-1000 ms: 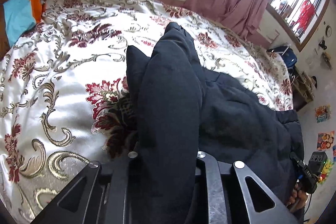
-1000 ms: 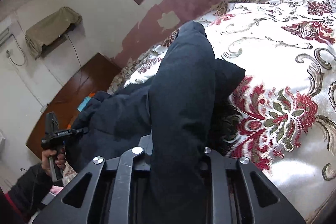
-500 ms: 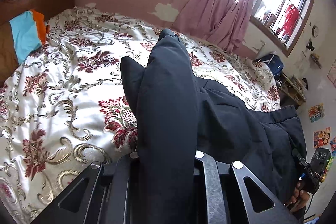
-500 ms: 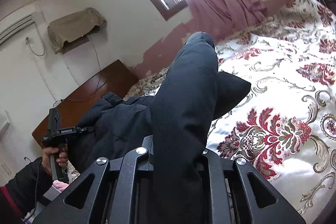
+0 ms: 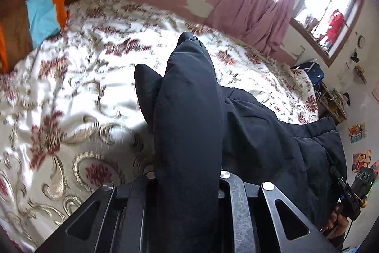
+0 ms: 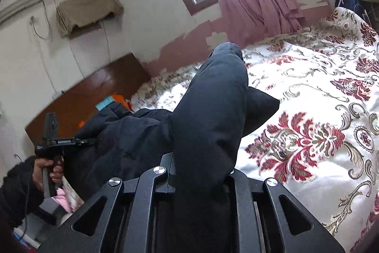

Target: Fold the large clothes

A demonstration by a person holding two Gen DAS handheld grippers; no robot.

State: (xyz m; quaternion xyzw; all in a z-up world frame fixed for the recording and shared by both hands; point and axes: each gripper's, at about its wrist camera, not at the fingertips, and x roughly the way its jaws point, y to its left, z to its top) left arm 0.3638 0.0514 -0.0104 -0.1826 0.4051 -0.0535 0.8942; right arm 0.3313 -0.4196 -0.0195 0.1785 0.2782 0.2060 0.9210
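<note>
A large dark navy padded coat [image 5: 260, 134] hangs between my two grippers above the bed. My left gripper [image 5: 187, 172] is shut on a thick fold of it, which bulges out past the hidden fingertips. My right gripper [image 6: 201, 170] is shut on another fold of the coat [image 6: 208, 110] in the same way. The right gripper's handle shows at the lower right of the left wrist view [image 5: 350, 196]. The left gripper's handle shows at the left of the right wrist view [image 6: 54, 141].
The bed [image 5: 71, 91] has a white quilt with red and gold flowers [image 6: 319, 110]. A wooden headboard [image 6: 94, 96] with blue and orange cloth [image 5: 45, 16] stands at its head. Pink curtains [image 5: 255, 11] hang by the windows. Shelves and a blue bag [image 5: 312, 70] stand past the foot.
Both grippers have risen and tilted up with the coat, so more wall and window shows. The coat lifts further off the quilt.
</note>
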